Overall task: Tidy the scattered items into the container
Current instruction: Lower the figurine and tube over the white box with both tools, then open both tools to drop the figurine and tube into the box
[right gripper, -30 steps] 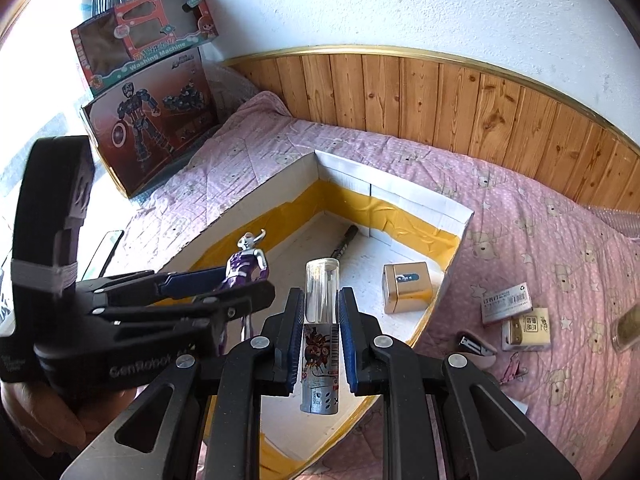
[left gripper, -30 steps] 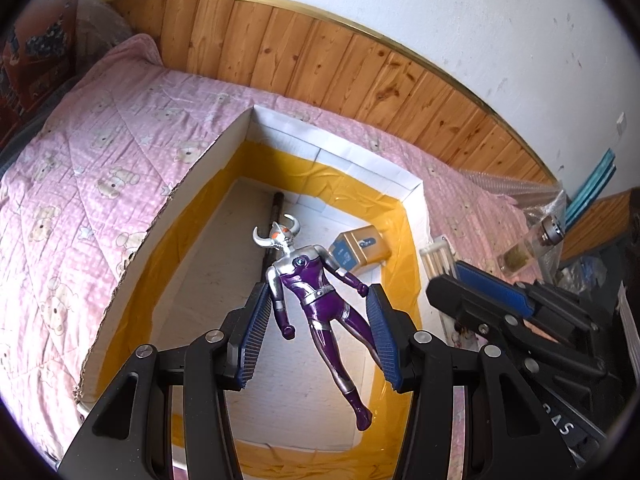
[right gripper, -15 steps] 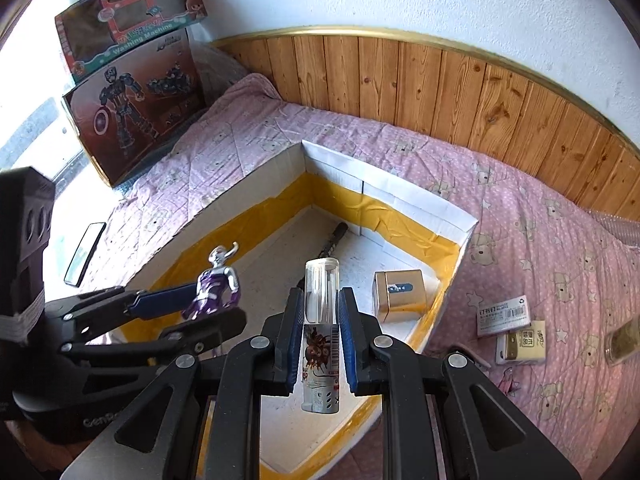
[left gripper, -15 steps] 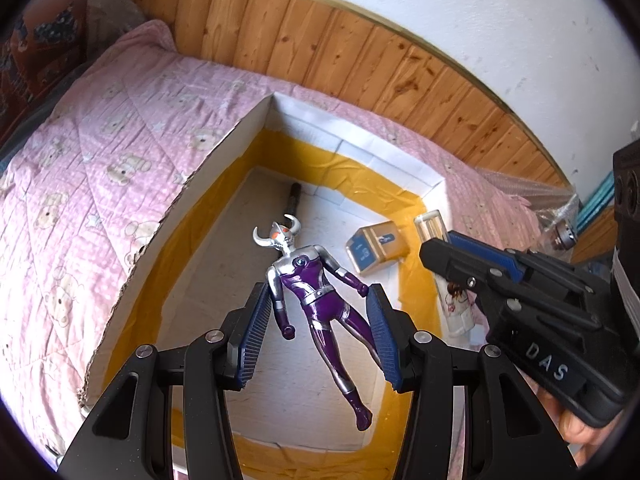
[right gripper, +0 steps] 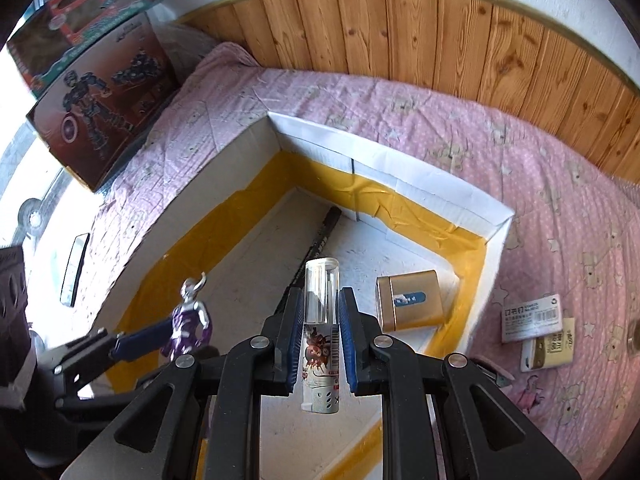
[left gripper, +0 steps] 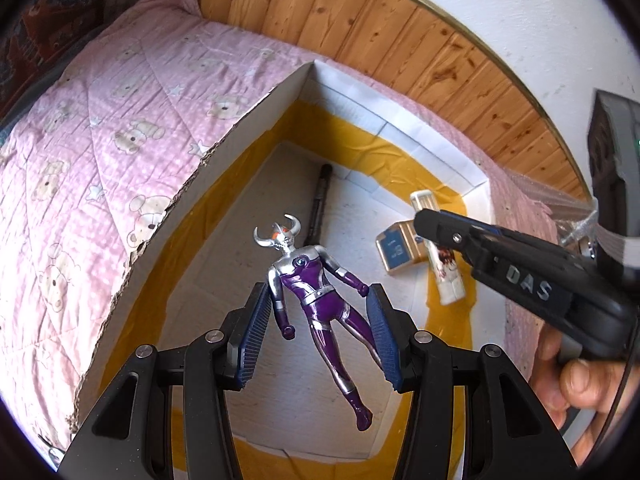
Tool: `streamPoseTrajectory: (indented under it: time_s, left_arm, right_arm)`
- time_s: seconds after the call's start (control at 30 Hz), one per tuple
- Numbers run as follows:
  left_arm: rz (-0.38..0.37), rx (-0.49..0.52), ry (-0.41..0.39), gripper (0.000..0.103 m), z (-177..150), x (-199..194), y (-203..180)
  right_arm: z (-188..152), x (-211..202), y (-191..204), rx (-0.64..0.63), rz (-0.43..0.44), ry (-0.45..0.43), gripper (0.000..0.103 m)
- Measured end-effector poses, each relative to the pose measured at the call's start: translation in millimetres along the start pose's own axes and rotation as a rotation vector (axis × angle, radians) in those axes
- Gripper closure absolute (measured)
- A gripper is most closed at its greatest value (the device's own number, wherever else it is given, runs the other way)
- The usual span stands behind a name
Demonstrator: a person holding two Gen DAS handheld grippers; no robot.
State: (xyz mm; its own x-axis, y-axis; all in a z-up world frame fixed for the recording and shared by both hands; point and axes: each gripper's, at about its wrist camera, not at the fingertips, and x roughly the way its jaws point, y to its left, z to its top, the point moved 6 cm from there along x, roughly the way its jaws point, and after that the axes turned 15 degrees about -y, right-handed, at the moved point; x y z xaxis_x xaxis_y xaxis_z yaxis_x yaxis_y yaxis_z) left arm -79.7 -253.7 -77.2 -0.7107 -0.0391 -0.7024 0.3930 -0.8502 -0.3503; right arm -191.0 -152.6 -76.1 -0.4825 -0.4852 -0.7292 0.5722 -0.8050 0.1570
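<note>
A purple and silver horned figure (left gripper: 304, 280) hangs between the pads of my left gripper (left gripper: 318, 294), which is shut on its arms above the white cardboard box (left gripper: 248, 120) lined with yellow tape. My right gripper (right gripper: 321, 296) is shut on a clear-capped white tube (right gripper: 320, 340), held upright over the box (right gripper: 400, 168). From the left wrist view the right gripper (left gripper: 428, 220) and its tube (left gripper: 446, 276) hover at the box's right side. The right wrist view shows the left gripper (right gripper: 140, 338) with the figure (right gripper: 188, 320) at the lower left.
On the box floor lie a gold tin (right gripper: 412, 300) and a black pen (right gripper: 320, 232). White and yellow packets (right gripper: 528, 316) and a small pink item (right gripper: 528, 392) lie on the pink bedspread to the right. Toy boxes (right gripper: 96, 92) lean at the left; wooden panelling runs behind.
Both grippers have sunk closer over the box, each keeping its load. The right gripper with the tube has swung in from the right, over the box's right wall.
</note>
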Motion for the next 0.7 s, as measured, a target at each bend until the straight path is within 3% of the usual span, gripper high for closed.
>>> streamPoseTrajectory:
  time_s: [0.27,0.4,0.57,0.7]
  left_arm:
    - [0.050,-0.031,0.032,0.050,-1,10,11]
    - [0.046,-0.067,0.053,0.048,1,11,14]
    - [0.064,-0.066,0.038,0.047,2,2,15]
    - [0.070,-0.054,0.015,0.047,3,-10,10]
  right_arm:
    - [14,41,-4,0.042,-0.018,0.080,0.084]
    - [23,47,-10,0.071,-0.035,0.076,0.076]
    - [28,18,-5,0.072,-0.001,0.016,0.075]
    - [24,-21,4,0.073,0.068,-0.037,0.064]
